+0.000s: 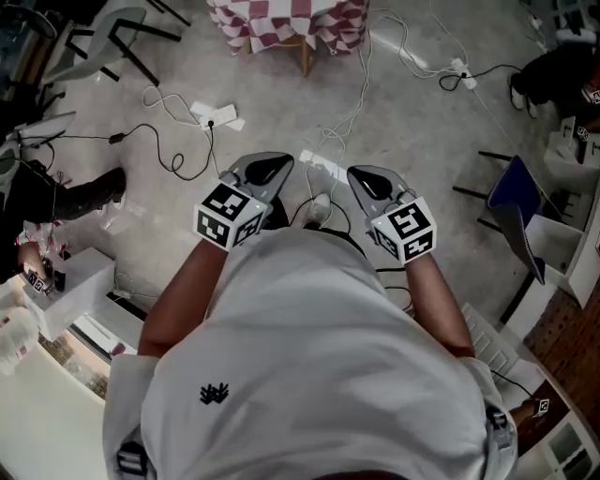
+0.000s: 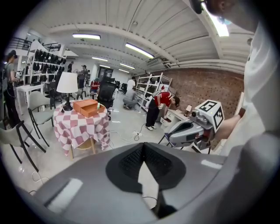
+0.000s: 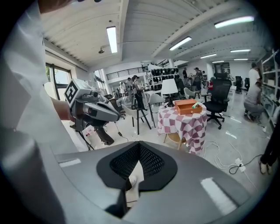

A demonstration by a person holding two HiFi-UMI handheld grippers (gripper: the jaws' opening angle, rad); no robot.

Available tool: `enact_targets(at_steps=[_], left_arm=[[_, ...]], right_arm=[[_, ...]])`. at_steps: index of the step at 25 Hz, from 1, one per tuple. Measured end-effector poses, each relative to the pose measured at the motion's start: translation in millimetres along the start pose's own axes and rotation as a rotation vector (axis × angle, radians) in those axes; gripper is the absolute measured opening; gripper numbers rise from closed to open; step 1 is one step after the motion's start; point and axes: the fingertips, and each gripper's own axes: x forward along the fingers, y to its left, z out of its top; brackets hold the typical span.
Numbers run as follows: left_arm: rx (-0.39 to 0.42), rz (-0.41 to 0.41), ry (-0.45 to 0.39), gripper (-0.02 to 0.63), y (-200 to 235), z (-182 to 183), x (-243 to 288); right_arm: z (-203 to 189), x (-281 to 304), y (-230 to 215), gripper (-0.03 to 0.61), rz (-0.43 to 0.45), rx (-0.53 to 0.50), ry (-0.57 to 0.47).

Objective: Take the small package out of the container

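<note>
An open orange-brown container (image 3: 188, 106) stands on a red-and-white checkered table (image 3: 183, 124), a few steps ahead of me. A small green item (image 3: 195, 104) shows at its rim; I cannot tell whether it is the package. The left gripper view shows the same container (image 2: 89, 106) on the table (image 2: 81, 127). Both grippers are held side by side at chest height, far from the table. My left gripper (image 1: 265, 169) is shut and holds nothing. My right gripper (image 1: 368, 178) is shut too, also empty.
A white-shaded lamp (image 3: 169, 89) stands on the table behind the container. Cables and a power strip (image 1: 214, 114) lie on the concrete floor between me and the table (image 1: 291, 21). Chairs (image 2: 39, 111), an office chair (image 3: 217, 98), shelving and several people stand around the room.
</note>
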Motion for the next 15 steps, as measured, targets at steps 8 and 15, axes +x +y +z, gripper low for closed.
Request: enact_targets(at_steps=[8, 15], left_arm=[[0.022, 0.016, 0.001, 0.057, 14.1, 18.6, 19.1], [0.039, -0.031, -0.028, 0.081, 82.3, 70.6, 63.5]], right_arm=[[13.9, 10.2, -31.4, 0.002, -0.012, 0.018, -0.042], [52.8, 42.8, -88.4, 0.003, -0.083, 0.045, -0.040]])
